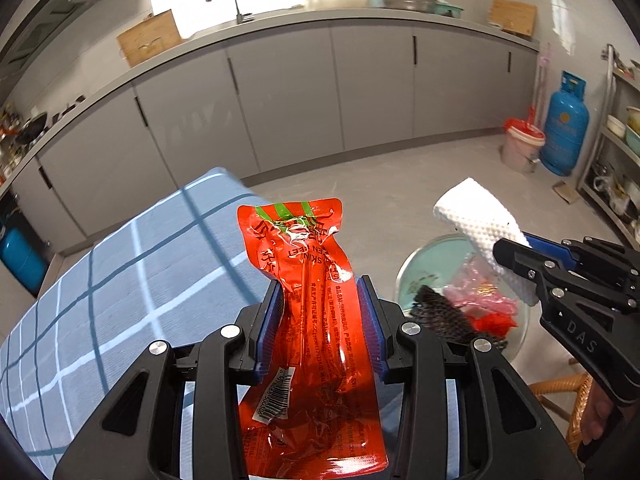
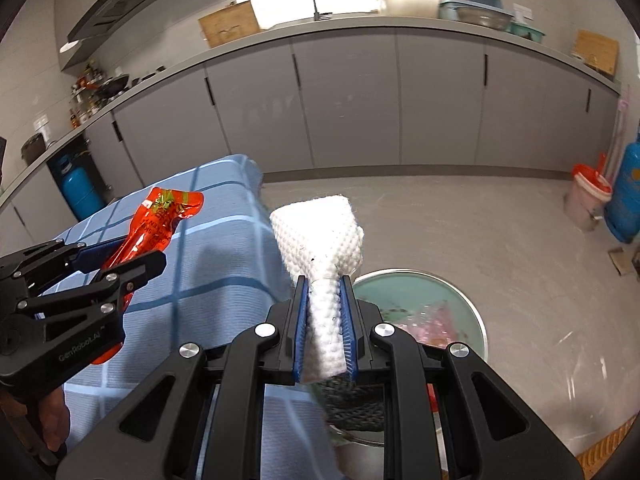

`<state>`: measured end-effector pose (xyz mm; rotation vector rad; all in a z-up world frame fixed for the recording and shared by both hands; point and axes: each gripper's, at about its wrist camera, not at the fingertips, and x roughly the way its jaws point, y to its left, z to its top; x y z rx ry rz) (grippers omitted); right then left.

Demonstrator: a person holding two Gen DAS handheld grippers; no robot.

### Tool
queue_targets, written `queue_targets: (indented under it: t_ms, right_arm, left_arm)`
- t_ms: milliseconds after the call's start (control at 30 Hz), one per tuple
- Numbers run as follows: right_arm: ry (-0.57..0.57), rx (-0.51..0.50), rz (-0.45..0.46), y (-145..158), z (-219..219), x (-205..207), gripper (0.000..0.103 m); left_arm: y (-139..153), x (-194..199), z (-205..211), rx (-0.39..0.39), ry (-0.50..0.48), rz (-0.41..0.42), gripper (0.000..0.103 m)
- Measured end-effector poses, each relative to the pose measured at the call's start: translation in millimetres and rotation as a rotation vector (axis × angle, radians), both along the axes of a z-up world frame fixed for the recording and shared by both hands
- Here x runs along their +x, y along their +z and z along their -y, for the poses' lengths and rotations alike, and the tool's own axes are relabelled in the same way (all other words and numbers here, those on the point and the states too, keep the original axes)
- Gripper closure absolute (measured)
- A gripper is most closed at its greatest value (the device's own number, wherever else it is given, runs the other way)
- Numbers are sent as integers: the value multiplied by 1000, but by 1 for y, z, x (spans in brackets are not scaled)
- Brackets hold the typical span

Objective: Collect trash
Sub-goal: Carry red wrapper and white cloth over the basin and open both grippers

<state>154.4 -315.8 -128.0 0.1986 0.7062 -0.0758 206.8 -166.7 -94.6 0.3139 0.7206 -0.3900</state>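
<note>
Red wrapper (image 1: pixel 316 320) pinched in the left gripper (image 1: pixel 320 320) jaws, lower centre; white foam net (image 2: pixel 320 276) clamped in the right gripper (image 2: pixel 324 320). Both light and limp, they could drift past the basin (image 2: pixel 476 308) at lower right on release.

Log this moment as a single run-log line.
left tool: shut on red wrapper | right tool: shut on white foam net | basin: holds pink and black trash | both pieces not yet dropped
</note>
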Motion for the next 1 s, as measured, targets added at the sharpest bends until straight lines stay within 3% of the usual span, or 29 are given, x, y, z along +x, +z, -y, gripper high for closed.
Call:
queue_targets:
  t_ms: [433,833,967,1000]
  right_arm:
    - [-83,11,-14,-10,46,-10,86]
    - [-111,31,-59,-37,74,5,84]
    - [-117,48,-67,-46,79,11,78]
    - [-122,56,-68,-48,80,12,71]
  left_arm:
    - [1,-10,56,-1,-95,9,64]
    - [-27,-9,88,-10,-145,-46,63]
    - [-33,-10,93,-9,-168,-59,61]
    - [-33,-10,93,-12,-169,-58,59]
